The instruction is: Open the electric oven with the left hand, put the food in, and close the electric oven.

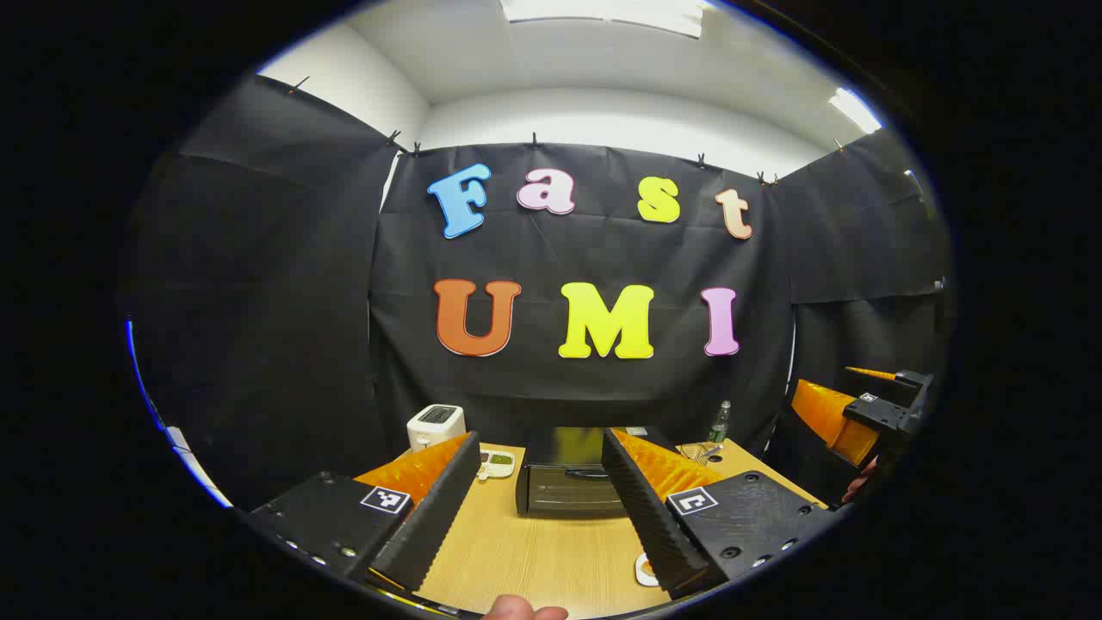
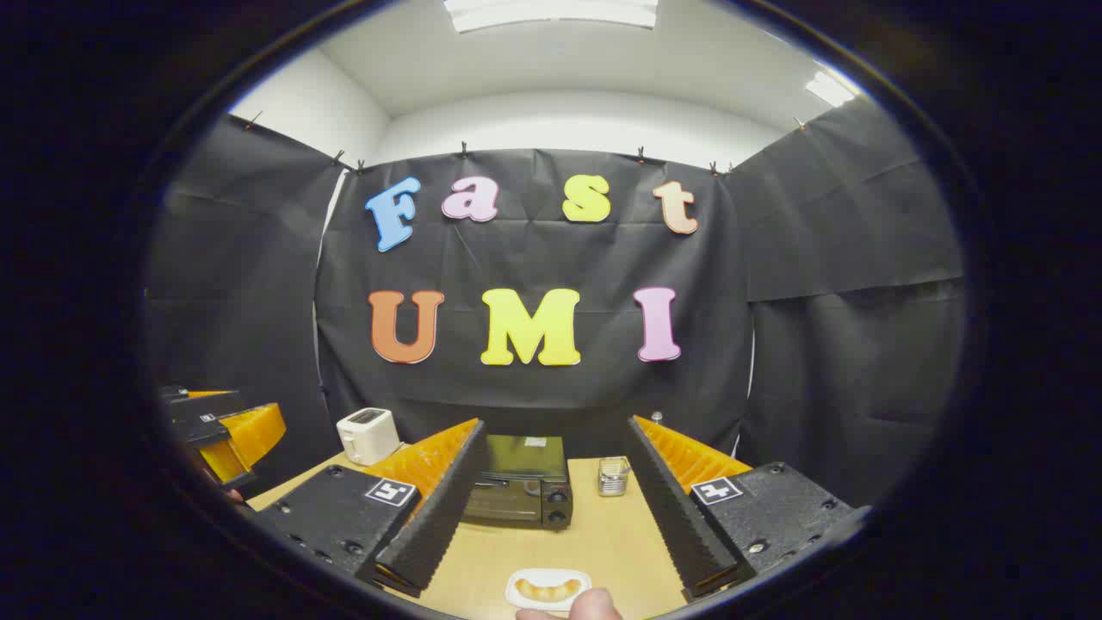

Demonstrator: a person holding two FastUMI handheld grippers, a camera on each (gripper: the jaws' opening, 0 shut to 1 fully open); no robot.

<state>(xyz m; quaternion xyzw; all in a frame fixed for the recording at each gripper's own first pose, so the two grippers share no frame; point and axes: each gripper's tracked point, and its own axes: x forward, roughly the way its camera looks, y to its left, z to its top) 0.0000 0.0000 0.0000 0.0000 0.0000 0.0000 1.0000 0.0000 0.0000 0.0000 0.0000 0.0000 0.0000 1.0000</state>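
The black electric oven (image 1: 564, 486) stands at the back of the wooden table (image 1: 534, 551), its door shut and its handle facing me. My left gripper (image 1: 541, 437) is held open above the table, well short of the oven, which lies between its fingers in the picture. In the right gripper view the oven (image 2: 516, 491) sits ahead, slightly left. The food, a golden bread roll (image 2: 546, 590), lies on a small white plate (image 2: 516, 594) near the table's front edge. My right gripper (image 2: 555, 424) hovers open above it with nothing between its fingers.
A white toaster (image 1: 436, 424) stands left of the oven, with a small white device (image 1: 497, 463) beside it. A bottle (image 1: 719, 422) and a glass holder (image 2: 612, 475) stand to the oven's right. A person's fingertip (image 2: 594, 604) shows at the bottom edge.
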